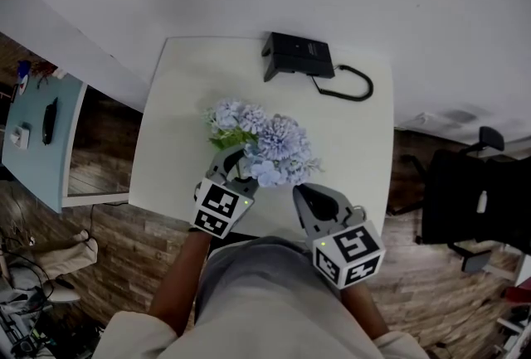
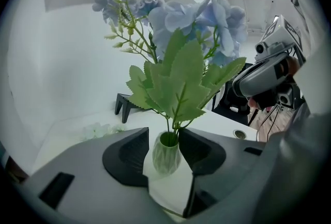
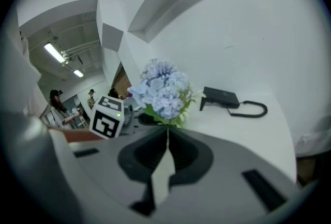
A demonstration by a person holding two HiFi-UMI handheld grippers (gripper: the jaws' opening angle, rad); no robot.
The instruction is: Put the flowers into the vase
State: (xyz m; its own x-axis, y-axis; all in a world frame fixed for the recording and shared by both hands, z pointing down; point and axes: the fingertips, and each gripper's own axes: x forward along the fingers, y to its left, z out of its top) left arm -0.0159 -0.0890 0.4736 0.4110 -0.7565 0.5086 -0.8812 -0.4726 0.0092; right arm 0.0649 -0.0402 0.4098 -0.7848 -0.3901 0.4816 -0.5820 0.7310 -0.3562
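I found no legible text, number, brand or sign in any view. The cubes on the left gripper [image 1: 232,158] and right gripper [image 1: 304,195] carried only black-and-white square patterns (no characters among them). The black device [image 1: 299,55] on the table [image 1: 182,100] showed no print I could read.

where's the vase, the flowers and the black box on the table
vase [image 2: 166,158]: left gripper view, on its pale body
flowers [image 1: 280,140]: head view, on the big blue bloom
black box [image 1: 299,55]: head view, on its top face
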